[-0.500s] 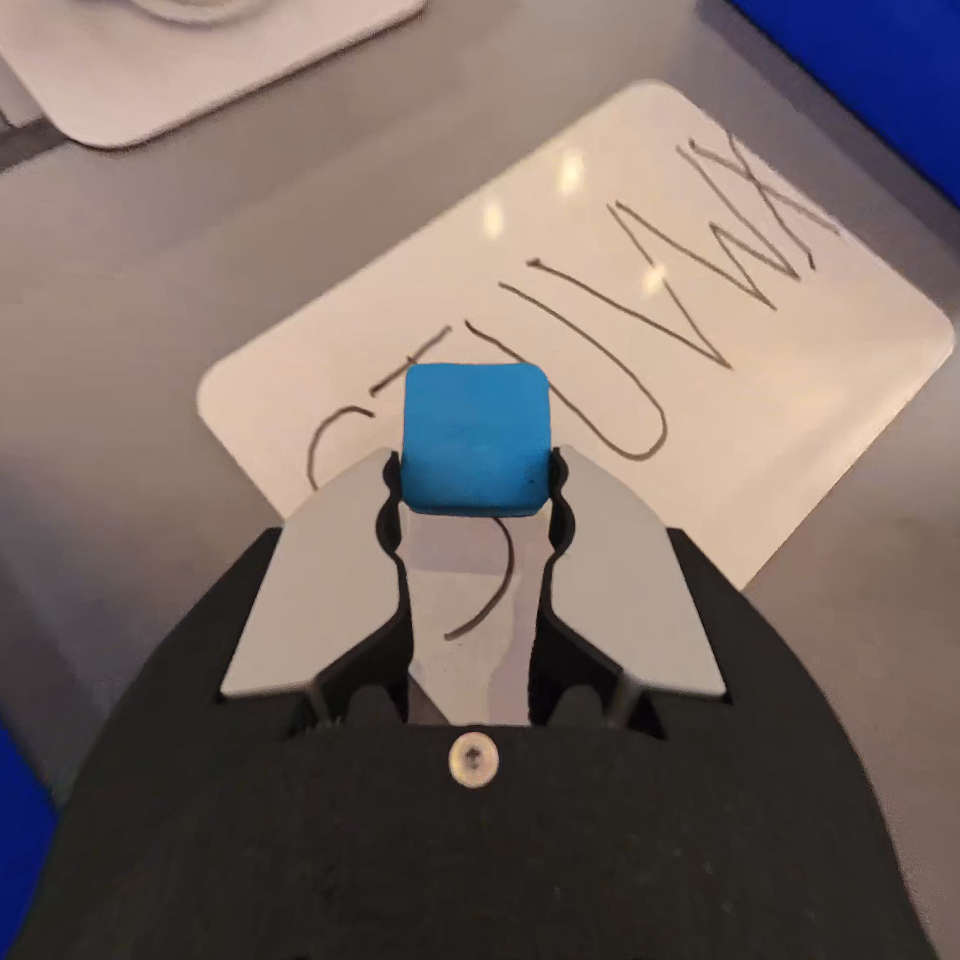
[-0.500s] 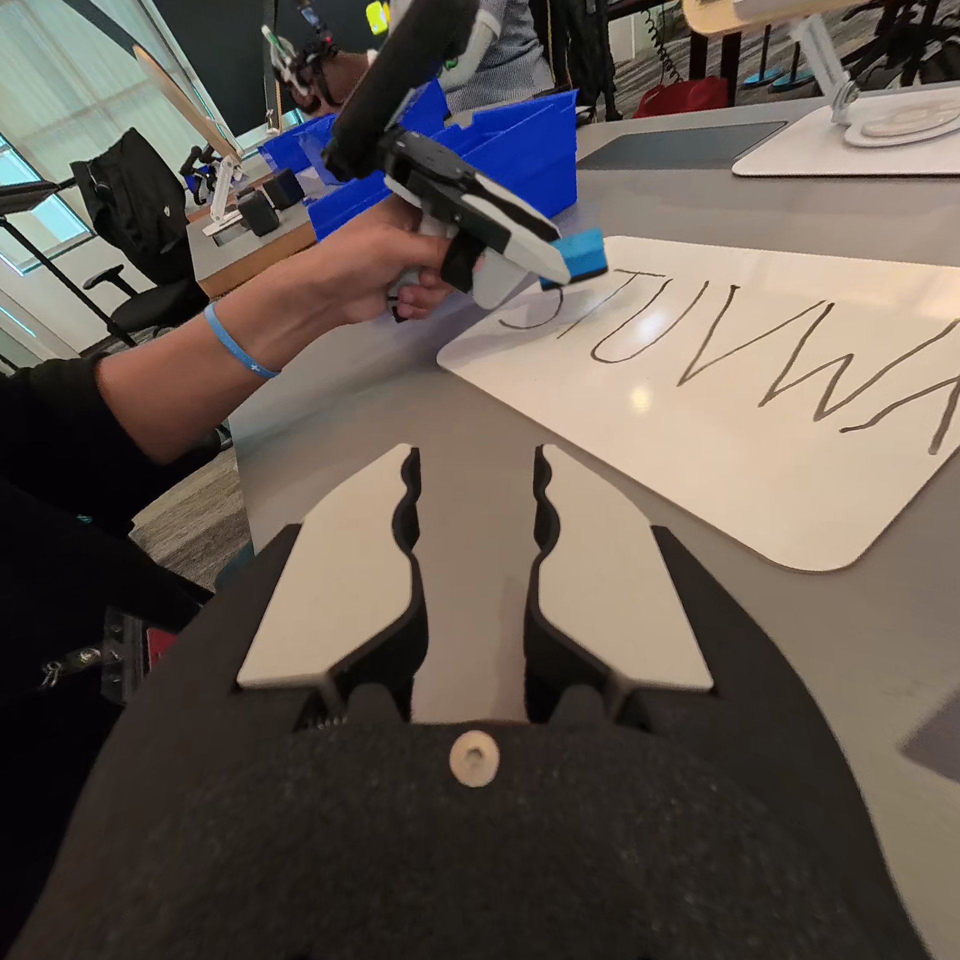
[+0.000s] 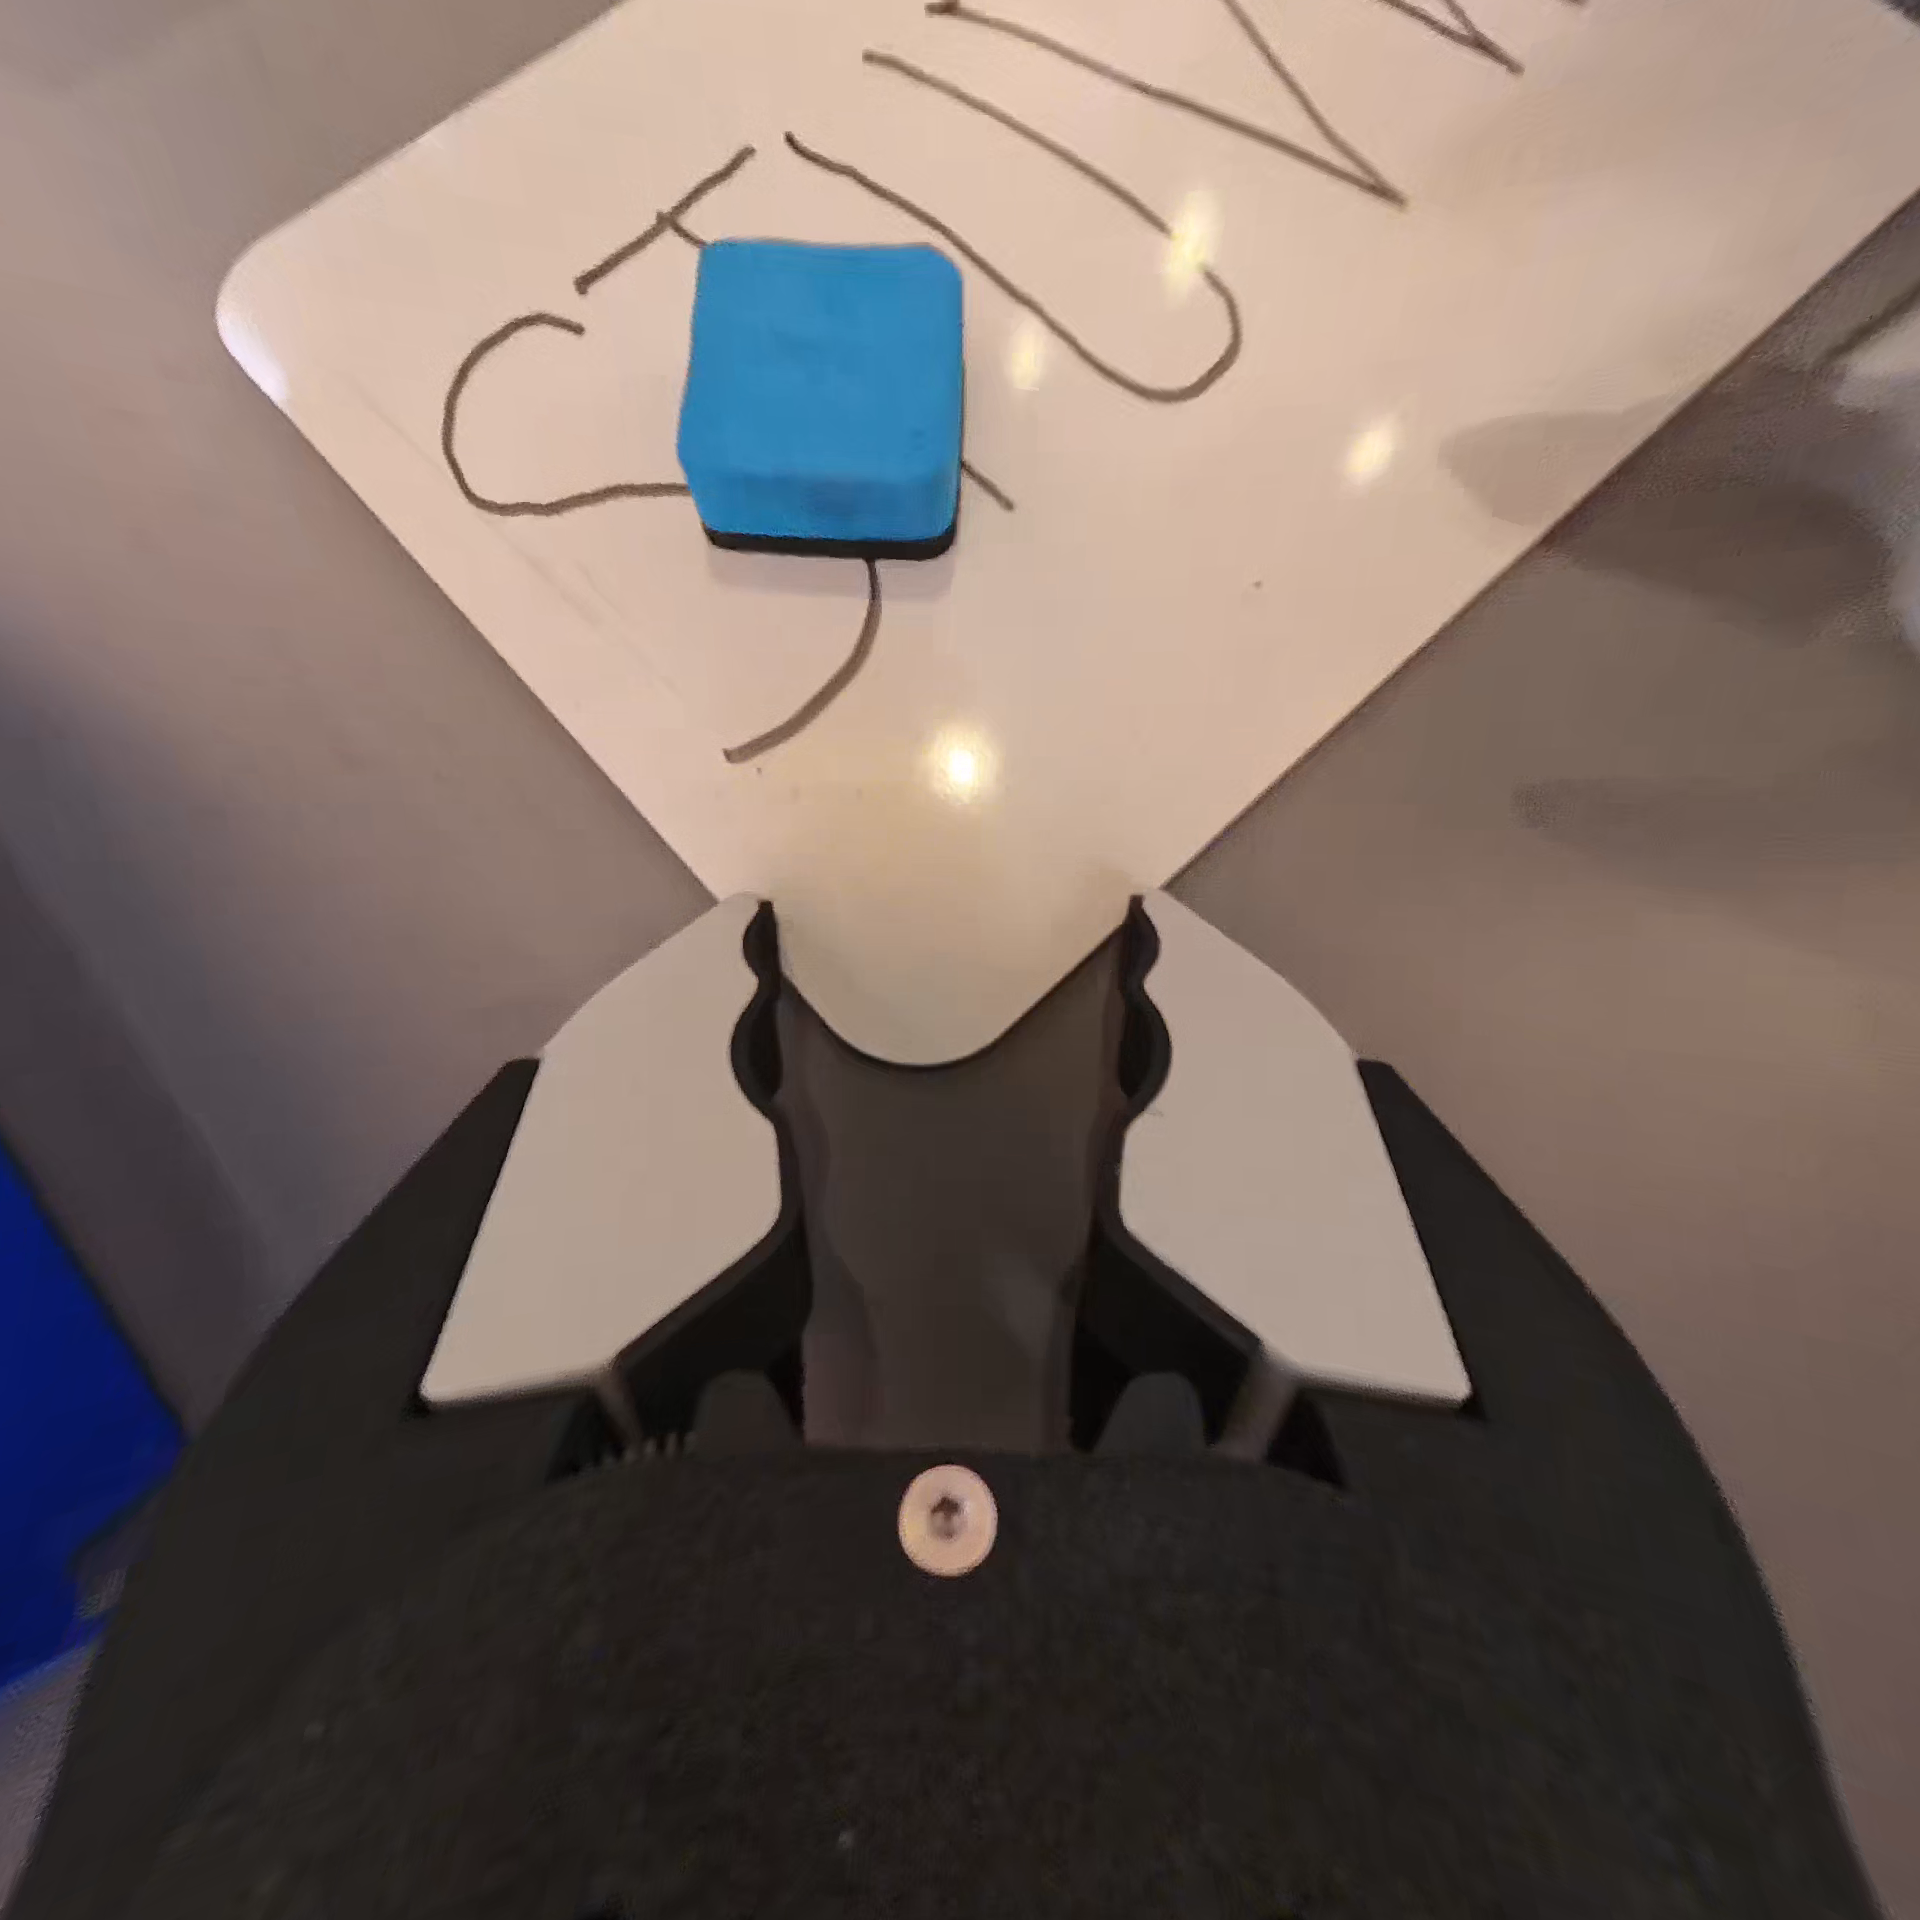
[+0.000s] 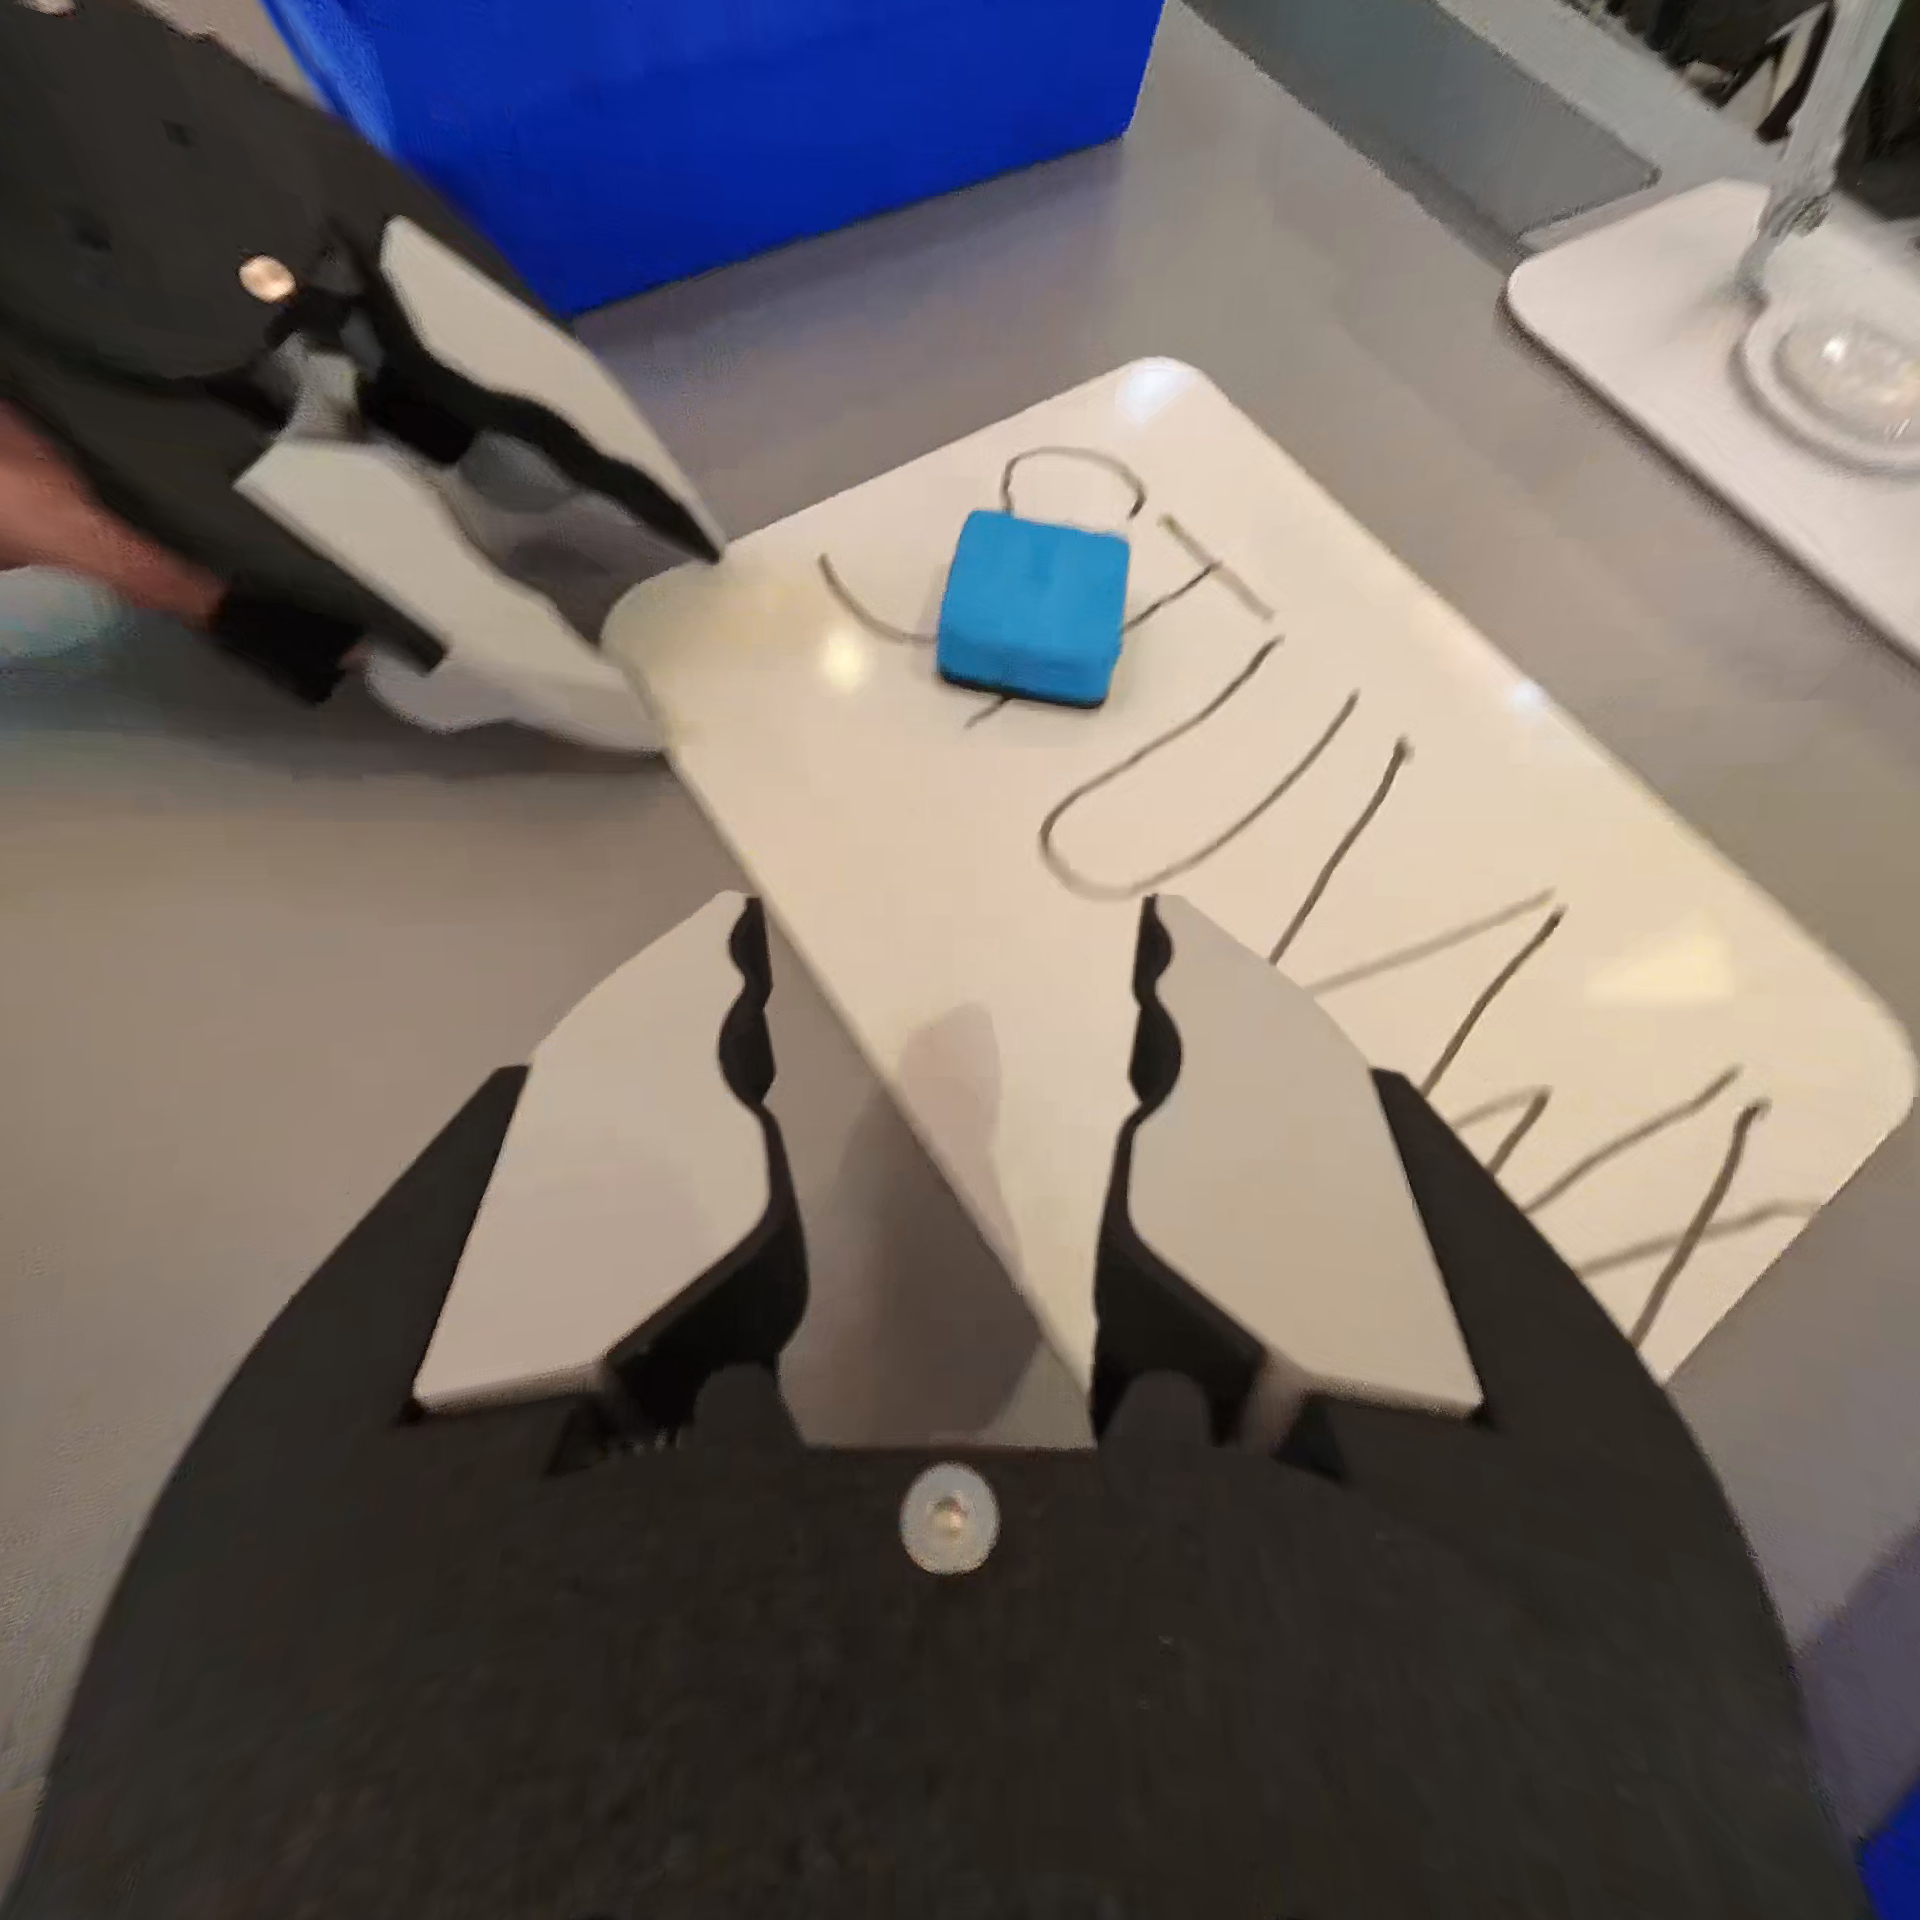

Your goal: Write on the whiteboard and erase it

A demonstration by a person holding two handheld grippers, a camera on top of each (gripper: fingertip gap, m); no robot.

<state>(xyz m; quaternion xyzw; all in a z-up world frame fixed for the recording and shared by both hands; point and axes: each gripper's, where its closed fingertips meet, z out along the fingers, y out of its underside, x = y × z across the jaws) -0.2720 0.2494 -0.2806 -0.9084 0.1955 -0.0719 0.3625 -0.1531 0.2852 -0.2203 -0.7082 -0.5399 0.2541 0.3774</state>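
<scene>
From my remote seat, my empty, spread-jawed left gripper (image 3: 948, 914) hung over the near corner of the white rounded whiteboard (image 4: 914, 831) on the grey tabletop (image 4: 260, 883), the blue foam eraser (image 4: 1034, 613) rested on its scribbles, and my right gripper (image 4: 948, 914) gaped empty too.

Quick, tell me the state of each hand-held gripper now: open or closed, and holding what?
Left hand-held gripper: open, holding nothing; the blue eraser lies on the whiteboard.
Right hand-held gripper: open, holding nothing.
</scene>
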